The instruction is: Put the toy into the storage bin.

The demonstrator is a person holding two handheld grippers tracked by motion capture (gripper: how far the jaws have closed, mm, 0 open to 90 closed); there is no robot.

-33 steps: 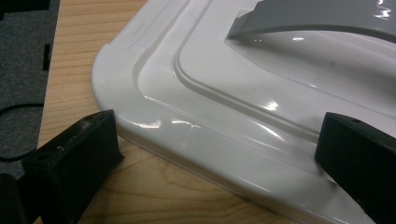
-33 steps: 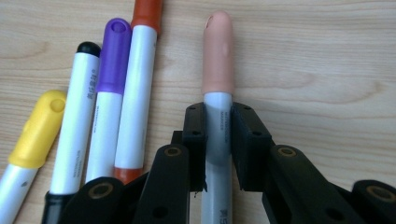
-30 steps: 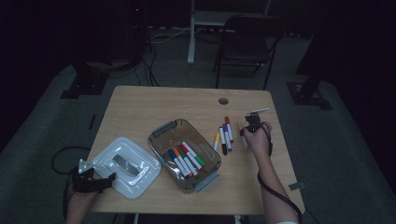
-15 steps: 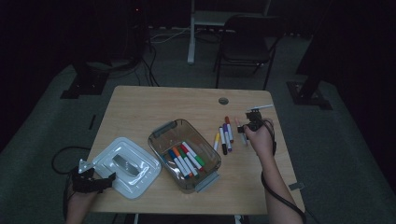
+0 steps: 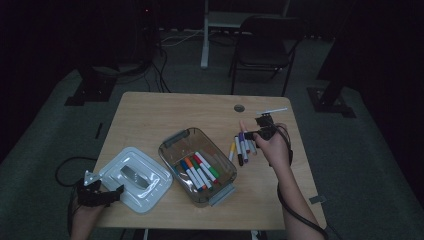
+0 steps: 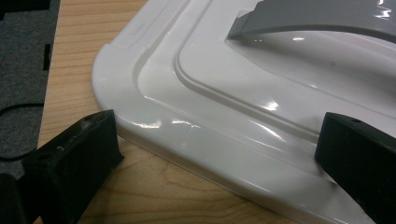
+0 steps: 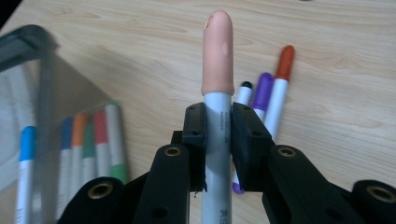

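1. Our right hand-held gripper [image 7: 218, 135] clamps a peach-capped marker [image 7: 218, 60] by its white barrel, cap pointing away, lifted above the tabletop [image 5: 165, 115].
2. Just beneath it lie loose markers [image 5: 242, 146], clustered near the tabletop's right edge.
3. The clear bin [image 5: 198, 165] of markers sits mid-tabletop, with bare wood between it and the loose ones.
4. Our left hand-held gripper [image 5: 100, 194] stands wide open at the white lid [image 6: 243, 116], one jaw over its rim, the other on wood at the near-left edge.
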